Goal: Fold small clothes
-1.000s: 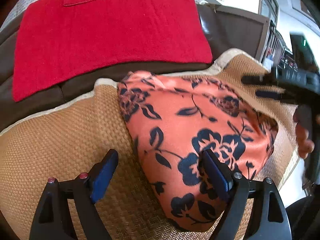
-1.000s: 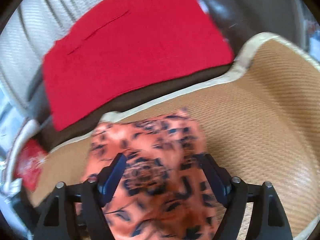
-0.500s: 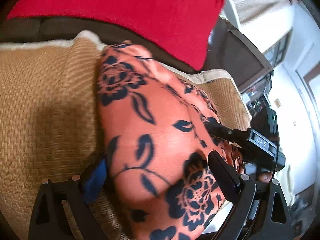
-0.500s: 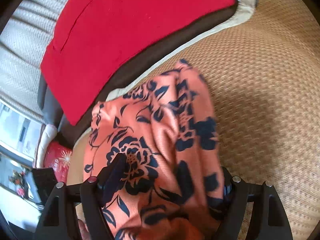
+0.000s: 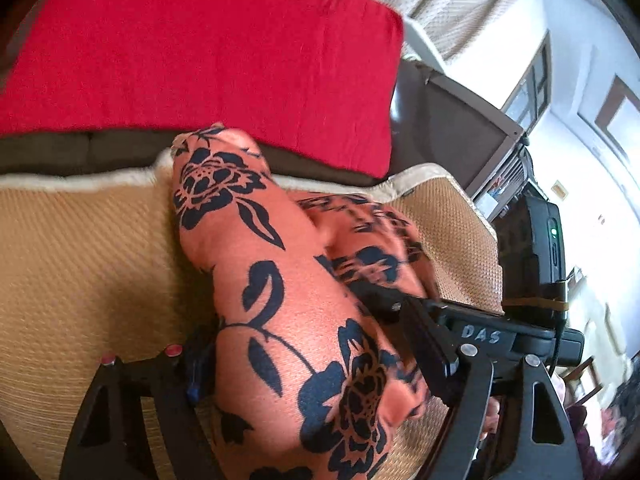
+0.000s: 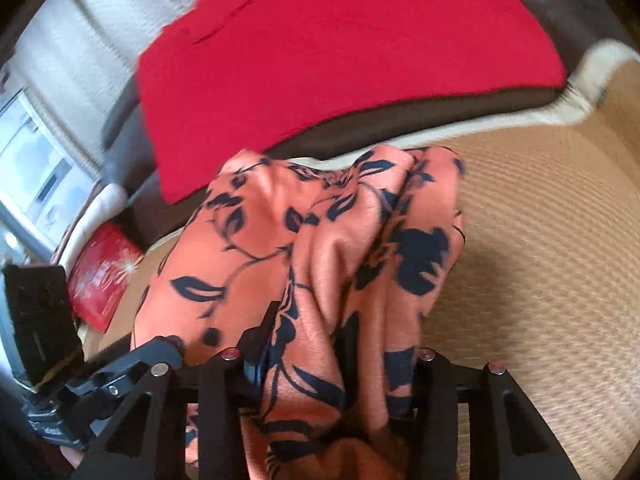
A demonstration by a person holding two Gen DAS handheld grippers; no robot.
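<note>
On the woven tan seat mat [image 5: 80, 248], the orange floral garment [image 5: 304, 320] lies bunched. Left gripper [image 5: 320, 364]: jaws wide, just been closing, cloth bulging between them; firm pinch cannot be confirmed. Right gripper [image 6: 336, 344]: jaws just been closing, now clamped on gathered folds of the garment [image 6: 320, 248].

A tan woven mat [image 5: 80, 256] with a pale cream border covers the seat of a dark brown sofa [image 5: 448, 128], filling the lower half of both views. An orange cloth with dark blue flowers [image 5: 280, 288] lies bunched at centre on it. A red cloth [image 6: 340, 52] covers the sofa's back, across the top
</note>
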